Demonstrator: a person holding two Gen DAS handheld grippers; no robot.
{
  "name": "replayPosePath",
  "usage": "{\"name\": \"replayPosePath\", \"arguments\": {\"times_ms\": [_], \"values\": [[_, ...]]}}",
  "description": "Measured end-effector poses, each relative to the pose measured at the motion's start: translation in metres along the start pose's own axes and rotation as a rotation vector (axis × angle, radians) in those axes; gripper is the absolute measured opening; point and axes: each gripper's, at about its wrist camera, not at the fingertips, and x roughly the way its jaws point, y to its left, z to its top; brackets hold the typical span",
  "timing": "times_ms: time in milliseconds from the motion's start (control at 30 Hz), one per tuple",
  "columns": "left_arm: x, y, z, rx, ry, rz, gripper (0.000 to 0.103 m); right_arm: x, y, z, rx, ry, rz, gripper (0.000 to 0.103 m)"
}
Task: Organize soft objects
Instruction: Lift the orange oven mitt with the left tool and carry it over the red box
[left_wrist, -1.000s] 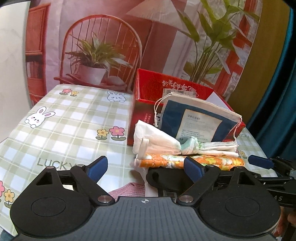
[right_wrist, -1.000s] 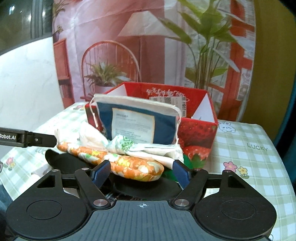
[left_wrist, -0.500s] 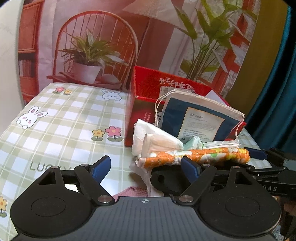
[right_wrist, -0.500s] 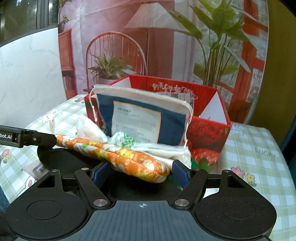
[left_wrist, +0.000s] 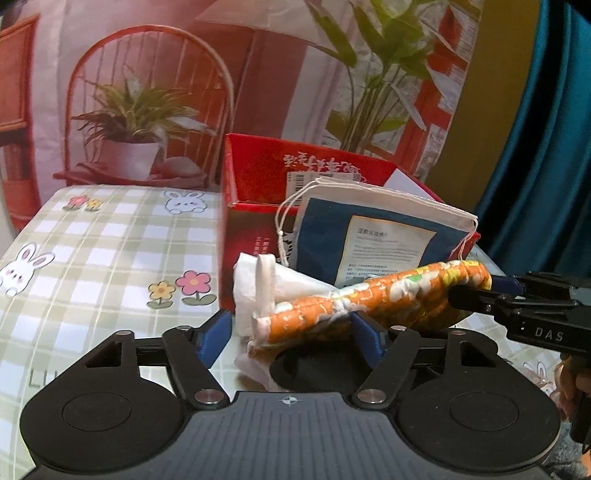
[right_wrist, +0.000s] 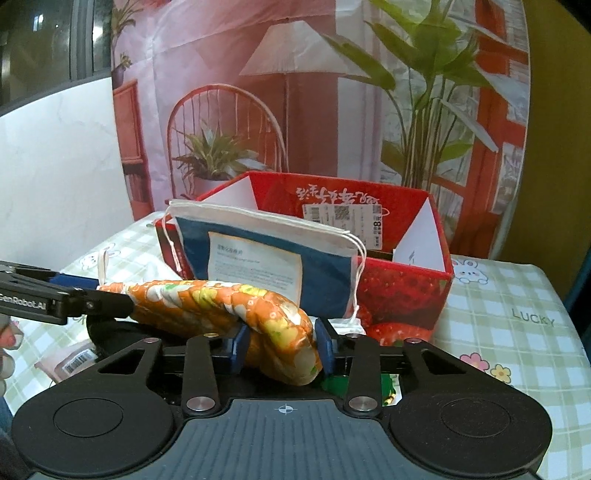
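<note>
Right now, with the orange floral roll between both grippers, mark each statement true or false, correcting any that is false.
1. The right gripper has the orange floral roll between its closing jaws. True.
2. The red box is closed with a lid. False: its top is open.
3. The blue-and-white drawstring pouch leans against the red box. True.
4. The tablecloth is plain white. False: green checks with rabbits and flowers.
</note>
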Motion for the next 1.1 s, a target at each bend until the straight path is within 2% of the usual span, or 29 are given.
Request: {"name": "replayPosePath", "arguments": {"times_ms": [33, 167, 233, 333, 467, 633, 1100], "values": [[0.003, -0.001, 0.0, 0.01, 0.004, -0.006, 0.06, 0.001, -0.001, 0.0, 0.003, -0.002, 0.001, 0.034], [0.013, -0.003, -0.001, 0.049, 0.035, 0.02, 0.044, 0.004, -0.004, 0.0, 0.017, -0.005, 0.006, 0.033], [0.015, -0.001, -0.002, 0.052, 0.03, 0.026, 0.032, 0.004, -0.005, -0.001, 0.019, -0.007, 0.008, 0.033], [0.014, 0.005, -0.001, 0.028, 0.022, 0.013, 0.022, 0.005, -0.006, -0.002, 0.025, -0.009, 0.006, 0.032], [0.007, 0.007, 0.001, 0.007, 0.002, -0.003, 0.018, 0.003, -0.006, -0.003, 0.034, -0.015, 0.01, 0.028], [-0.009, -0.003, 0.011, 0.028, -0.047, -0.006, 0.018, -0.005, -0.006, 0.002, 0.034, -0.041, 0.021, 0.023], [-0.058, -0.023, 0.059, 0.058, -0.202, -0.016, 0.018, -0.043, -0.012, 0.045, 0.043, -0.17, 0.064, 0.022]]}}
